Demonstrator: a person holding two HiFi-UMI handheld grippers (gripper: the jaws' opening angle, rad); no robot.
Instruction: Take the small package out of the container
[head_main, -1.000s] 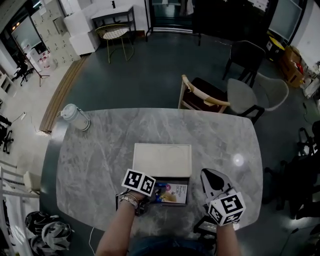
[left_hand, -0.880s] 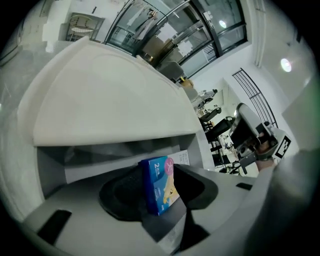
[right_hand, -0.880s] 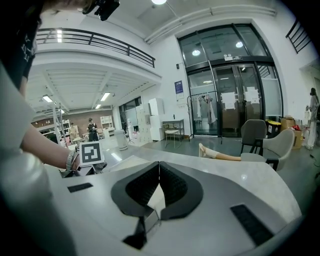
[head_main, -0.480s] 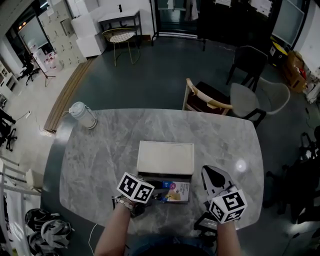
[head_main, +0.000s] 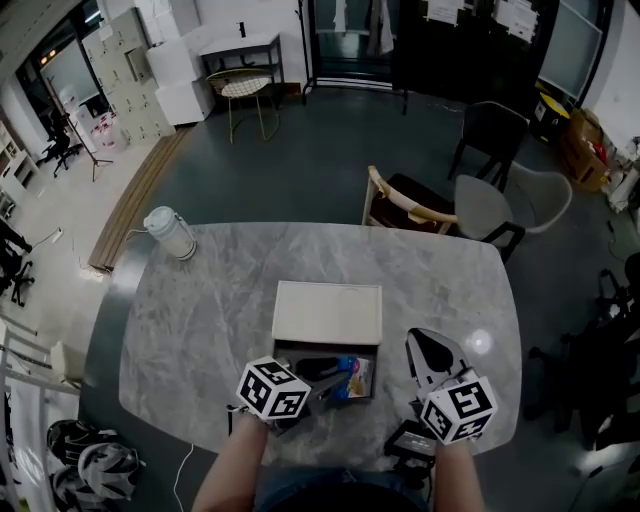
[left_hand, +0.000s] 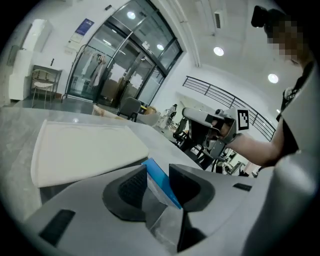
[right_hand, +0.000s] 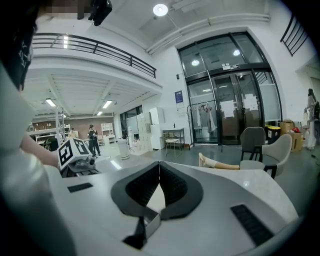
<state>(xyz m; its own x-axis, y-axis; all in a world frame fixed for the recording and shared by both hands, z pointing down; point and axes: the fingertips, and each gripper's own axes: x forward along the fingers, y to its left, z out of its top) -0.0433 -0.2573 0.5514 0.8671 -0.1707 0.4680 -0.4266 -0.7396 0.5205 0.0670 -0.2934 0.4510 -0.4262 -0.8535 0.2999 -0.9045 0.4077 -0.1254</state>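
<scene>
Up comes the left tool (head_main: 322, 374) from where it sat low in the container (head_main: 285, 352) a second ago. It has rolled over, and its jaws have just been closing with the small package (head_main: 352, 378) between them. In the left gripper view both pads press the package's blue edge (left_hand: 159, 181), so that tool (left_hand: 157, 173) is clamped on the small package. A moment back the package lay flat inside the container with its printed face up. Now it stands tilted on edge over the container's open half, toward the right-hand wall. I cannot tell whether its lower end has cleared the walls. The cream lid (head_main: 328, 312) lies folded open on the far side of the container. The right tool (head_main: 432, 352) hangs just right of the container, apart from it, much where it was. Its jaws are together with nothing in them (right_hand: 159, 169). A white jug (head_main: 170, 232) stands well off from the container at the far-left corner of the grey tabletop (head_main: 200, 310).
</scene>
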